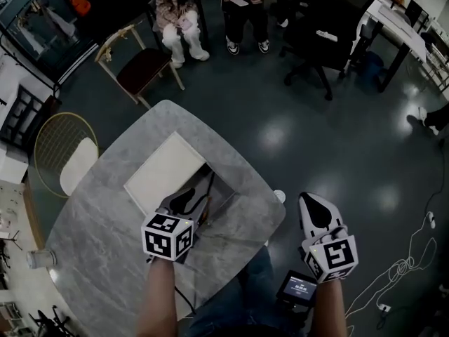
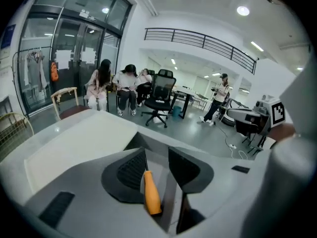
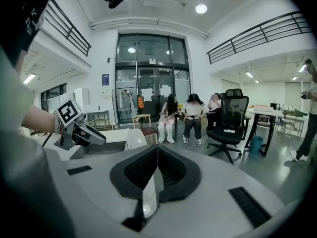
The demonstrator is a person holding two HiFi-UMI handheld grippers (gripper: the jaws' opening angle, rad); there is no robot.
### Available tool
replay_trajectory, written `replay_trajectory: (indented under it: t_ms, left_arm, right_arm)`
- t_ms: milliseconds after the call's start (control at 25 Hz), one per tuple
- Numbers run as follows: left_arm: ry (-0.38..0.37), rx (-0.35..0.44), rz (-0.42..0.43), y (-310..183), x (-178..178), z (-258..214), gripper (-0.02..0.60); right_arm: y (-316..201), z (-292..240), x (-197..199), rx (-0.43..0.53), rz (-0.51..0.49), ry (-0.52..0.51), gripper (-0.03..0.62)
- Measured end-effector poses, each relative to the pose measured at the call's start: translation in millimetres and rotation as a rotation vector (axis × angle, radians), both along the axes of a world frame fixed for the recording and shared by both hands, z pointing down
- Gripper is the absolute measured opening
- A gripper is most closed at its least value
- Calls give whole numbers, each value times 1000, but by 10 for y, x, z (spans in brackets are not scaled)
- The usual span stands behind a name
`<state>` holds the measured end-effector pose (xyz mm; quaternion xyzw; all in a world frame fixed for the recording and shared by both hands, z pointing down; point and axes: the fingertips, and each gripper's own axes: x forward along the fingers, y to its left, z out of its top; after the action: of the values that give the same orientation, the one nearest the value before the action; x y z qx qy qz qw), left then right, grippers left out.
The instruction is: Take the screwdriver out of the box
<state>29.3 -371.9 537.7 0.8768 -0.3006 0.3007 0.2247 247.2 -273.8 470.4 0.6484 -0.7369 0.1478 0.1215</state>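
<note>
The job has barely begun. The left gripper [image 2: 157, 155] has its fingers spread wide around the screwdriver [image 2: 151, 195], not squeezing it. It looks to be inside the open box [image 1: 228, 192] on the desk [image 1: 105, 237]. The right gripper [image 3: 157, 150] is clenched on nothing, well apart.

The table [image 1: 98, 216] had a grey marbled top, smooth with a soft sheen. The box [image 1: 163, 172] looked like matt white card. The screwdriver [image 2: 151, 195] had a smooth orange handle, plastic by its look, and a thin dark shaft. The left gripper [image 1: 193, 199] and right gripper [image 1: 312, 206] had smooth, matt, pale grey plastic shells. Their pads [image 3: 141, 170] were black and finely ribbed. The floor [image 1: 295, 139] was dark and glossy and mirrored the ceiling lights. The wood chair [image 1: 140, 65] had a pale frame and a dark red seat. The wire chair [image 1: 56, 135] was gold metal mesh.
</note>
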Motion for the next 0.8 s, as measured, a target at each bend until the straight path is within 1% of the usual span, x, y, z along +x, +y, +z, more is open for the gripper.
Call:
replay_trajectory:
  t_ms: [240, 400, 560, 640, 680, 800]
  left_arm:
    - [-151, -162, 29, 118, -20, 531, 155]
    - [-210, -244, 15, 144, -32, 744, 155]
    - [-272, -284, 1, 132, -48, 888, 146]
    - [-314, -284, -8, 130, -63, 956, 138]
    - [-334, -278, -12, 131, -67, 974, 117]
    - [-363, -276, -35, 126, -54, 990, 103]
  right_arm:
    - [42, 281, 184, -53, 35, -18, 26]
    - [58, 399, 230, -83, 52, -22, 26]
    - [74, 471, 295, -102, 50, -10, 26]
    - [86, 484, 330, -117, 60, -17, 26]
    - [99, 495, 354, -124, 67, -19, 26]
    - [143, 554, 451, -131, 81, -11, 26]
